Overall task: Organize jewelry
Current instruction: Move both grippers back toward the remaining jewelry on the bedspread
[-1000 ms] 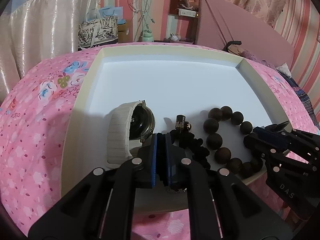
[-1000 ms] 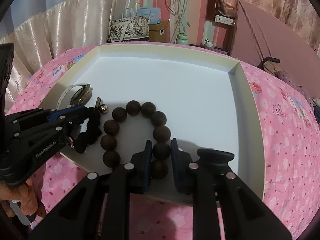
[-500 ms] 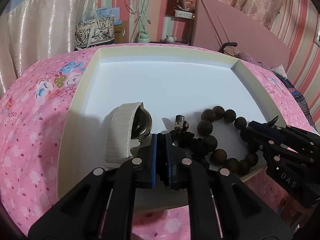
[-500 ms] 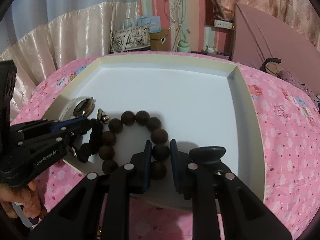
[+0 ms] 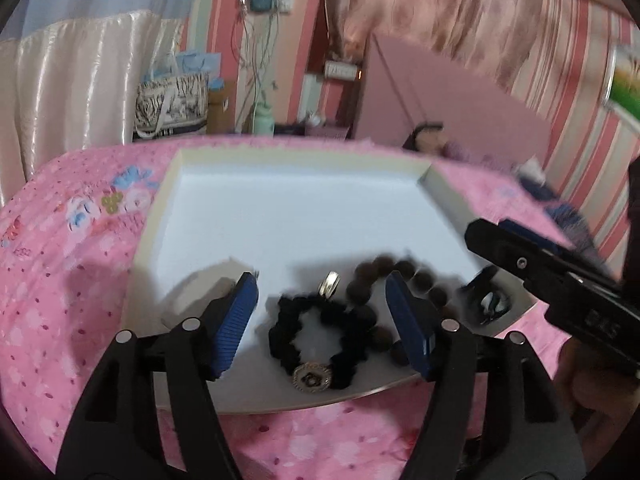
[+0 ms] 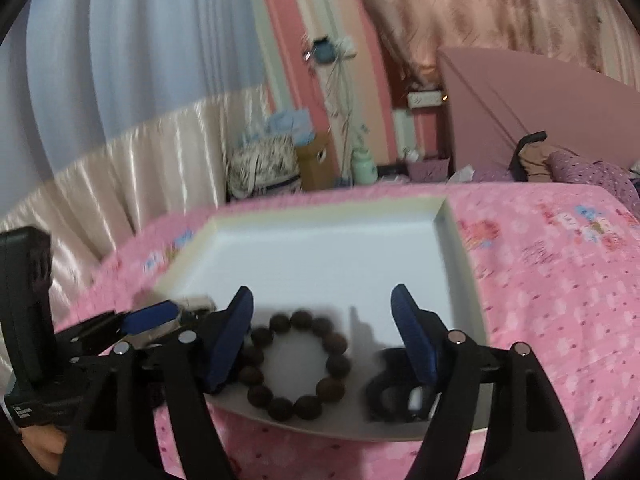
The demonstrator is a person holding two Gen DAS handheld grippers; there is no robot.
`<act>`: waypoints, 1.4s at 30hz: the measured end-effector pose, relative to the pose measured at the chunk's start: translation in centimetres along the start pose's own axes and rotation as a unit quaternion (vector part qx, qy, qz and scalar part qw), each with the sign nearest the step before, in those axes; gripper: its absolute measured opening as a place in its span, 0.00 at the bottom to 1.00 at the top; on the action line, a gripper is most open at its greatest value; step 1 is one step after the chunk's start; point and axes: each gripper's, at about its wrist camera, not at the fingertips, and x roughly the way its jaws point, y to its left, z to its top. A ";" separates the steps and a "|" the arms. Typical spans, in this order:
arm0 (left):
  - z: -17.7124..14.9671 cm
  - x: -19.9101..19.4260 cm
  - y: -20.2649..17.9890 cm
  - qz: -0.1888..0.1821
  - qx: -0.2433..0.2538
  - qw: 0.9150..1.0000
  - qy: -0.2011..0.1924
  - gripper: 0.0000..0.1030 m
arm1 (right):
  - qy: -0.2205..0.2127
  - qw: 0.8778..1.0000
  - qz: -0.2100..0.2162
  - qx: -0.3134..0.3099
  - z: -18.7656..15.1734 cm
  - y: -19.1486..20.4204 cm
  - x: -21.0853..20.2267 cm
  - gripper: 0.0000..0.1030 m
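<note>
A white tray [image 5: 288,208] with a cream rim lies on a pink bedspread. At its near edge lie a black scrunchie bracelet [image 5: 320,332] with a gold charm and a dark wooden bead bracelet [image 6: 296,364], which also shows in the left wrist view [image 5: 372,276]. My left gripper [image 5: 322,324] is open, above and just before the scrunchie. My right gripper [image 6: 324,340] is open, above and just before the bead bracelet. A small black item [image 6: 394,396] lies by the right gripper's right finger. The white-strapped watch [image 6: 196,302] is mostly hidden behind the left gripper.
The pink flowered bedspread [image 5: 72,264] surrounds the tray. A pink headboard [image 6: 532,96] rises at the far right. A patterned bag [image 5: 172,108], a box and a green bottle stand past the bed. Curtains hang at the left.
Both grippers have opened and let go of the bracelets, which now lie on the tray. Both have pulled back and up. The views are blurred by motion.
</note>
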 end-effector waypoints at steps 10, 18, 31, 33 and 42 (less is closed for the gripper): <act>4.0 -9.0 3.3 0.036 -0.057 0.992 -0.109 0.71 | -0.065 0.995 0.006 0.070 3.9 -5.2 -5.3 0.70; 0.3 -16.1 7.5 0.098 -0.018 0.990 -0.099 0.83 | -0.039 0.998 -0.019 0.041 1.6 -7.6 -11.2 0.71; -13.2 -18.2 9.1 0.089 -0.021 0.996 -0.006 0.86 | 0.049 0.997 -0.042 0.047 -12.2 -7.3 -17.3 0.75; -13.5 -18.0 8.6 0.089 -0.016 0.996 0.001 0.86 | 0.053 0.997 -0.045 0.035 -13.2 -6.5 -17.4 0.75; -14.0 -14.9 9.6 0.091 -0.051 0.992 0.070 0.55 | 0.076 0.996 -0.052 0.002 -14.1 -3.6 -16.2 0.75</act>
